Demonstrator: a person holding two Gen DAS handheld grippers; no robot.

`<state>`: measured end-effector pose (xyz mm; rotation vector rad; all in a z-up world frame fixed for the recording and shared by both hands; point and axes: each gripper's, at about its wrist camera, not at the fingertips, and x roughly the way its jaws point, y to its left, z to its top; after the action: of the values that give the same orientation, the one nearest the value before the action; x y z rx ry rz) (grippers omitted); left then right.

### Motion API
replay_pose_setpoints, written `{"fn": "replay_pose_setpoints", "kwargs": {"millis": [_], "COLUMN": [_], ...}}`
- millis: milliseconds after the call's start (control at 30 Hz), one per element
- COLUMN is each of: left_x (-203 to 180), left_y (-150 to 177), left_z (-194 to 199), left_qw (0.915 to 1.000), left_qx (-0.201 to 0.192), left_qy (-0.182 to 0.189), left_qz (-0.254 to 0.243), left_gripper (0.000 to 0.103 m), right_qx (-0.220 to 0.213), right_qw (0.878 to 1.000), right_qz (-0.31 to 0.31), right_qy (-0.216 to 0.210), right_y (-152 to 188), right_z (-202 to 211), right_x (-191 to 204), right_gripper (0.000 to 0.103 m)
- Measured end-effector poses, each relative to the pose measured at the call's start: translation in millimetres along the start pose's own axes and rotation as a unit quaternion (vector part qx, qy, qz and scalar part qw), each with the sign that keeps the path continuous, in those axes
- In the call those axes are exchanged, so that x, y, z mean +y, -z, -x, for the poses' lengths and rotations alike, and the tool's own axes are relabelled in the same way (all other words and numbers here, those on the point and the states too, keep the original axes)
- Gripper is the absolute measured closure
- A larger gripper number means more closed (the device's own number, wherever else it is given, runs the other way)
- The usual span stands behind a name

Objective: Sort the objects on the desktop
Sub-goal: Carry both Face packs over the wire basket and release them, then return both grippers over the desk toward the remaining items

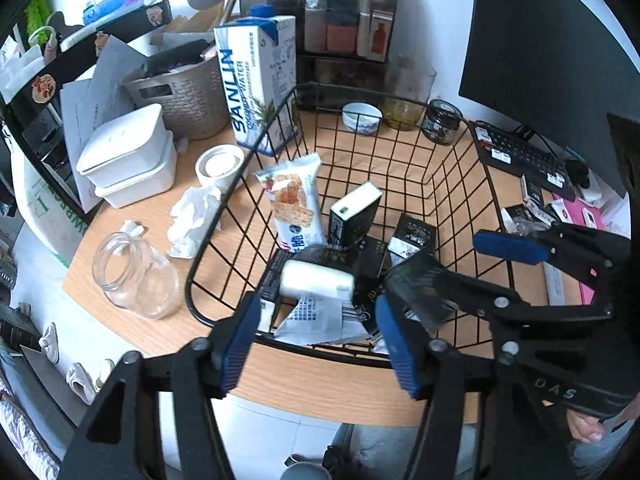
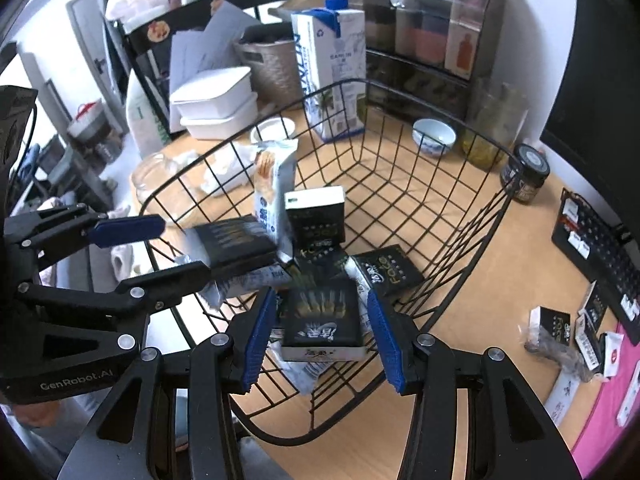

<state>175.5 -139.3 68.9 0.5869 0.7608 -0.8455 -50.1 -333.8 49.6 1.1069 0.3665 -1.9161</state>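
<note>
A black wire basket (image 1: 190, 292) (image 2: 160, 192) stands on the wooden desk. It holds a cracker packet (image 1: 296, 204) (image 2: 272, 184) and several small black boxes (image 1: 354, 212) (image 2: 316, 212). My left gripper (image 1: 318, 346) (image 2: 160, 256) hangs open over the basket's near side. A blurred black box with a white end (image 1: 316, 284) (image 2: 232, 244) is loose between its pads, touching neither. My right gripper (image 2: 320, 340) (image 1: 480, 268) is beside it over the basket. Another black box (image 2: 320, 320) (image 1: 416, 292), streaked with blur, lies between its blue pads with narrow gaps on both sides.
More small black boxes (image 2: 552, 324) lie on the desk right of the basket, near a keyboard (image 1: 520, 152). Behind the basket stand a water carton (image 1: 260, 80), a small bowl (image 1: 362, 118) and a dark jar (image 1: 442, 122). To the left are a glass jar (image 1: 136, 276), crumpled tissue (image 1: 196, 216) and white containers (image 1: 128, 156).
</note>
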Motion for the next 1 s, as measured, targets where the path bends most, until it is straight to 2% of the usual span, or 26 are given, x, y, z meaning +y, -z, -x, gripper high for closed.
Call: {"fn": "replay_pose_setpoints", "kwargs": {"millis": [167, 300, 400, 567, 733, 800, 867, 933, 1000], "left_x": [-19.0, -55.4, -92.0, -167.5, -237.7, -254.2, -266.3, -281.5, -289.2], "left_y": [-2.1, -7.9, -13.7, -25.1, -42.8, -54.3, -61.9, -66.4, -69.4], "left_z": [15.0, 28.6, 31.1, 11.7, -34.7, -53.9, -71.3, -91.2, -104.4], "left_qw": [0.9998, 0.9984, 0.9959, 0.9886, 0.9805, 0.9798, 0.979, 0.9756, 0.9741], "left_qx": [-0.011, -0.028, -0.039, -0.032, -0.004, 0.004, 0.008, 0.016, 0.022], "left_qy": [-0.001, 0.005, 0.017, 0.044, 0.069, 0.073, 0.062, 0.053, 0.05], "left_qz": [-0.016, -0.049, -0.08, -0.14, -0.184, -0.186, -0.194, -0.213, -0.219], "left_gripper": [0.032, 0.031, 0.024, 0.023, 0.023, 0.023, 0.023, 0.023, 0.023], "right_qx": [-0.022, -0.041, -0.053, -0.055, -0.026, -0.017, -0.012, -0.009, -0.003], "right_qw": [0.999, 0.998, 0.997, 0.988, 0.969, 0.964, 0.956, 0.947, 0.944], "right_qz": [-0.022, -0.045, -0.062, -0.128, -0.217, -0.236, -0.259, -0.282, -0.288], "right_qy": [-0.015, -0.016, 0.004, 0.06, 0.111, 0.124, 0.136, 0.151, 0.159], "right_y": [6.3, 18.4, 34.4, 68.8, 114.4, 127.8, 139.8, 144.9, 144.6], "right_z": [20.8, 46.4, 65.7, 85.4, 78.6, 73.5, 68.1, 64.2, 60.1], "right_x": [-15.4, -39.7, -68.3, -145.9, -245.2, -276.2, -312.1, -349.6, -368.5], "right_gripper": [0.048, 0.047, 0.045, 0.043, 0.043, 0.043, 0.043, 0.043, 0.043]}}
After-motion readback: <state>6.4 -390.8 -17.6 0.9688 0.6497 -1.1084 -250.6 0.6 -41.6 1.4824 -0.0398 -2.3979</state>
